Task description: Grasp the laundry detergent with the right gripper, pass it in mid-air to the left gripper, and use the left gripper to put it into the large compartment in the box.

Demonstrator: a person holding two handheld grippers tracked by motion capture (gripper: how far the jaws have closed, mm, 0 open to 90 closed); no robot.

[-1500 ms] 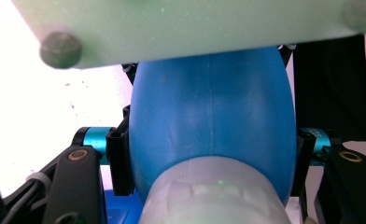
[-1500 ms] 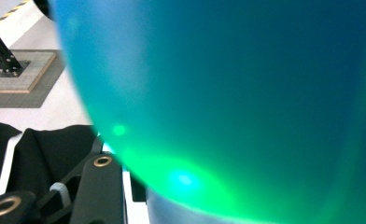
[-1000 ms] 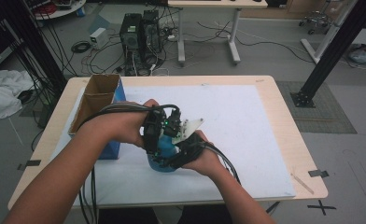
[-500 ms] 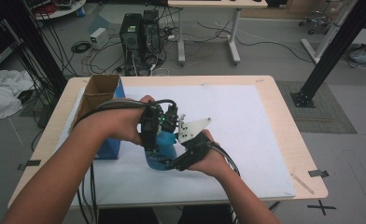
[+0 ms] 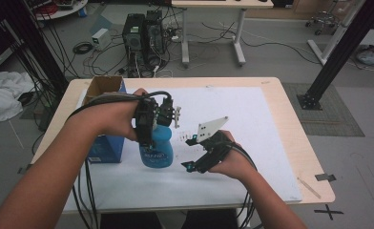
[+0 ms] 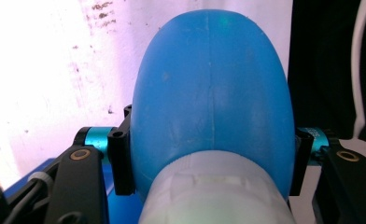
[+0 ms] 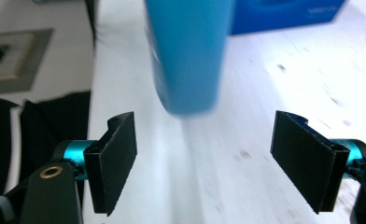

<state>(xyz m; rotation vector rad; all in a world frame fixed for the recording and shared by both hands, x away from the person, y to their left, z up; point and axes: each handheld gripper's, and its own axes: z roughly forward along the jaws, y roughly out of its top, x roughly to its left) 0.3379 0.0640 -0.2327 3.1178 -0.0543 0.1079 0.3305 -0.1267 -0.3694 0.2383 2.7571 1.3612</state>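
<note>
High view | left gripper (image 5: 149,136) jaws clamp blue bottle (image 5: 155,150) | right gripper (image 5: 191,151) jaws wide, empty | blue box (image 5: 104,148) beside

A blue plastic spray bottle (image 5: 156,150) sits near the middle of the white-covered table, just beside a blue cardboard box (image 5: 105,143). Its rounded body carries a label on the side facing the person; a pale collar and trigger head top it. It is clamped at its shoulders, roughly upright.

One blue bottle (image 5: 156,149) and one blue box (image 5: 105,145) are sitting on the table. Two grippers are showing, the left gripper (image 5: 149,125) and the right gripper (image 5: 191,152).
</note>
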